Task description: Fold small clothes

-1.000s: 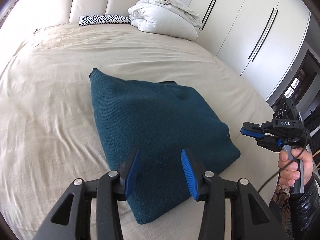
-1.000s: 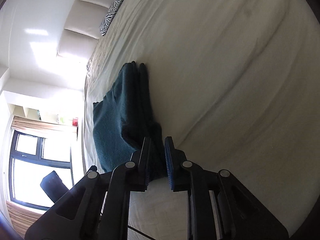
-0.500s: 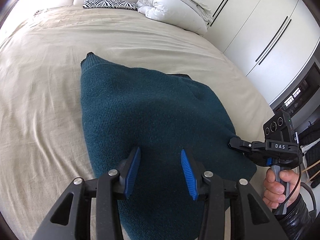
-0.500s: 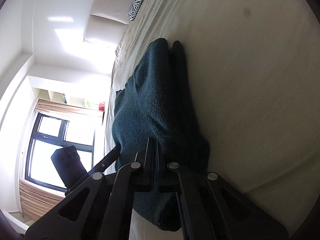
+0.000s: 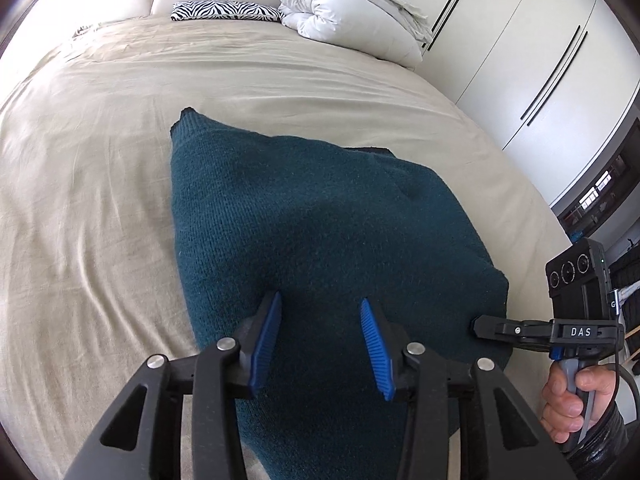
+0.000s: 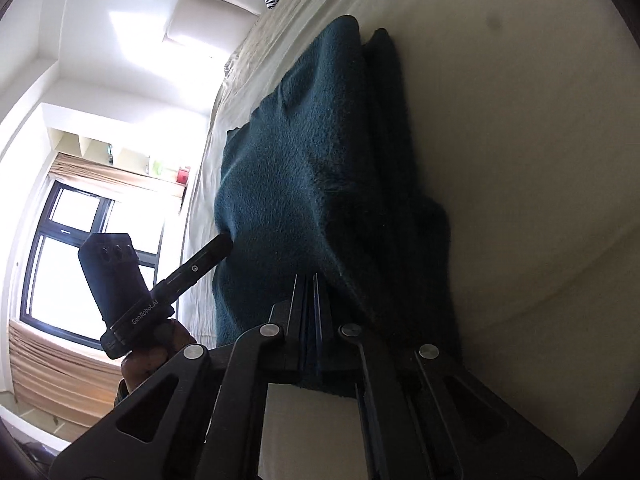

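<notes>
A dark teal knitted sweater point(image 5: 320, 232) lies partly folded on the beige bed point(image 5: 100, 200); it also shows in the right wrist view point(image 6: 304, 168). My left gripper point(image 5: 320, 316) is open, its blue pads just above the sweater's near part. My right gripper point(image 6: 311, 280) is shut on the sweater's near right edge and lifts that edge; it shows in the left wrist view point(image 5: 480, 326) at the sweater's right corner. The left gripper also shows in the right wrist view point(image 6: 224, 246), touching the cloth.
A folded white duvet point(image 5: 352, 4) and a zebra-print pillow point(image 5: 224, 10) lie at the bed's head. White wardrobe doors point(image 5: 520, 40) stand to the right. A window point(image 6: 80, 264) and shelves are on the left side of the room.
My right gripper moved in to the sweater's right edge and shut on it. My left gripper moved forward over the sweater, still open.
</notes>
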### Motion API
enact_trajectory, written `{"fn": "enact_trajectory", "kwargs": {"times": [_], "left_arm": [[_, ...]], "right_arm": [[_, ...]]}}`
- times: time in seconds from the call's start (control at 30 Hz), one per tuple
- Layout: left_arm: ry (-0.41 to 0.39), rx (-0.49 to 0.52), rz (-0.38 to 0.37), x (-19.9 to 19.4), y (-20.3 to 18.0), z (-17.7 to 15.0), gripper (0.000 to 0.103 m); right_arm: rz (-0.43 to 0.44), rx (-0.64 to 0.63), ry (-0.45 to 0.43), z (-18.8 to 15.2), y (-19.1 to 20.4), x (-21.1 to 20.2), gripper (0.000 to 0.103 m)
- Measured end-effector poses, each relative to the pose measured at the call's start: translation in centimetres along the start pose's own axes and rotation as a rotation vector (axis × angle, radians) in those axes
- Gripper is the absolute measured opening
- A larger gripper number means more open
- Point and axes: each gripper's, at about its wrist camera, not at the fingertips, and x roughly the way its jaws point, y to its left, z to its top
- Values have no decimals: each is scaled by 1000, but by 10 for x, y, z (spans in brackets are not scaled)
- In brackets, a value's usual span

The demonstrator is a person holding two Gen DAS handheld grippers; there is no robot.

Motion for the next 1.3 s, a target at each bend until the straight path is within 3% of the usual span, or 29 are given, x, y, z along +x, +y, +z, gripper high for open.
{"fn": "enact_trajectory", "kwargs": {"times": [0.1,0.23,0.37,0.47,0.53,0.63,0.8,0.9,0.97,1.07,1.17,1.2,1.27,1.3], "left_arm": [[0,-45,-33,4,6,2,44],[-1,-15,1,7,0,2,44],[6,-8,24,11,-3,4,44],[12,10,41,15,-7,6,44],[18,16,49,17,-8,7,44],[20,23,60,20,-9,8,44],[12,27,64,22,-9,8,44],[12,27,64,22,-9,7,44],[12,26,63,22,-9,7,44],[9,35,67,22,-9,6,44],[6,28,58,20,-6,7,44],[-3,22,51,16,-5,7,44],[-19,1,34,1,-5,5,45],[-32,-10,27,-9,-5,5,47]], "right_arm": [[-33,-25,-45,5,9,-12,5],[-30,-67,-116,34,36,-27,7],[-19,-141,-50,73,70,5,15],[-108,-85,-41,102,59,36,17],[-158,-59,-48,113,41,47,13],[-112,-2,-100,121,22,35,12],[-157,-36,-159,109,34,-1,20],[-74,-113,-140,86,62,-9,20],[-65,-156,-106,70,70,-7,24],[-148,-174,-83,59,54,-3,25],[-101,-146,-132,38,41,-22,25],[-115,-141,-152,37,44,-30,27],[-143,-165,-219,29,55,-52,46],[-164,-181,-260,24,61,-66,67]]}}
